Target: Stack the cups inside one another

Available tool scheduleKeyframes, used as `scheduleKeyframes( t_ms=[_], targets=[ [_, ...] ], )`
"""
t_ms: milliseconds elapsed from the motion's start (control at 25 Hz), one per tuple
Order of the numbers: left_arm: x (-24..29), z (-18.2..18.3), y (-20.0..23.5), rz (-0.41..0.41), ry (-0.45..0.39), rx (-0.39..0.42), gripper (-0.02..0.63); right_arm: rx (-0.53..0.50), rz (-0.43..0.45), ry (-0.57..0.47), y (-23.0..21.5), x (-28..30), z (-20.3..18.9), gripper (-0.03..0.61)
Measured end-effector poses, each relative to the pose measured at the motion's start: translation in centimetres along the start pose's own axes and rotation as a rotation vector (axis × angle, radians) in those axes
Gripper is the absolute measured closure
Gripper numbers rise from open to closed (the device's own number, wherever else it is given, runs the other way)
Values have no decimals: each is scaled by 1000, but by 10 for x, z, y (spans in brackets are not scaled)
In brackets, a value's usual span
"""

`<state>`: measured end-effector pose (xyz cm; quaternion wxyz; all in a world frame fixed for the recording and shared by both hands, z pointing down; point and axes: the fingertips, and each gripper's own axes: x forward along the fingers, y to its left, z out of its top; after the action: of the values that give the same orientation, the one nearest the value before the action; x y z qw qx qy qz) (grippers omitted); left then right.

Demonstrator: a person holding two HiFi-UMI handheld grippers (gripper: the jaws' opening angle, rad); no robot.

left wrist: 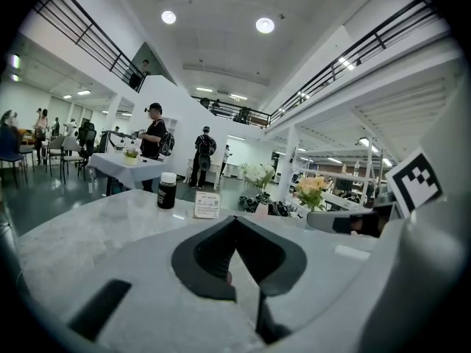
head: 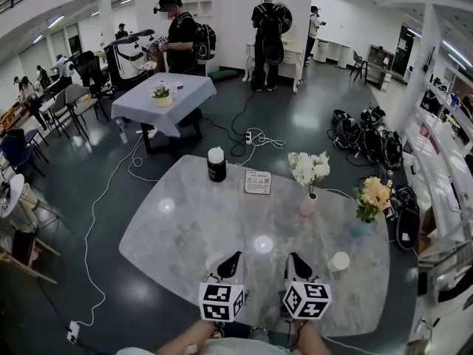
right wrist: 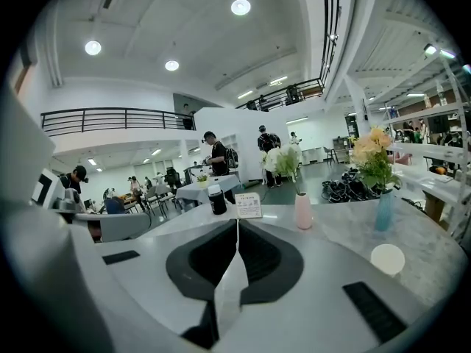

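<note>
Your left claw (left wrist: pixel 235 226) is closed on nothing, its jaws meeting at the tips, and your right claw (right wrist: pixel 237 228) is the same, pressed together and empty; the two hang side by side over the near edge of the marble table (head: pixel 185 228). The only cup in sight is a white cup (head: pixel 340 261), standing on the table just right of your right claw and a little ahead of it, clear of the jaws. With no second loose cup visible, I judge that this is either the finished nest or a lone cup whose mates are out of frame; if more nesting is wanted, you would need to open the right claw, swing it right and close it on that rim. Further ahead and to the right of the right claw stands a blue vase of yellow flowers (head: pixel 362 228), and nearly straight ahead of it a pink vase of white flowers (head: pixel 307 207). Beyond those, ahead of the gap between your claws, lies a small printed card (head: pixel 257 181), and farthest, ahead of the left claw, a dark bottle with a white cap (head: pixel 216 164). The cup shows only as a pale disc from above, so I cannot tell whether others sit inside it; the card's print is too small to read, and your marker cubes hide the table's near edge
</note>
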<state>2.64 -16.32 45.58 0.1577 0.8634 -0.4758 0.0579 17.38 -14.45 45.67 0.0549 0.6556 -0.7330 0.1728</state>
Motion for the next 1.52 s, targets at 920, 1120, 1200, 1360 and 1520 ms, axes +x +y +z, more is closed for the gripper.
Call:
scheduleKeyframes(
  t_ms=[920, 1120, 1200, 1360, 1520],
  targets=[
    [3, -1, -34, -103, 17, 9, 612, 28, -63, -3, -17, -22, -4, 566],
    [8, -8, -51, -146, 39, 25, 612, 49, -110, -6, -32, -36, -11, 566],
    [12, -13, -61, -171, 54, 30, 612, 63, -137, -2, -42, -44, -16, 566],
    [21, -27, -87, -235, 86, 43, 612, 93, -214, -3, -68, -63, -28, 566],
    [30, -41, -112, -293, 123, 59, 612, 137, -282, -7, -95, -81, -38, 566]
  ],
)
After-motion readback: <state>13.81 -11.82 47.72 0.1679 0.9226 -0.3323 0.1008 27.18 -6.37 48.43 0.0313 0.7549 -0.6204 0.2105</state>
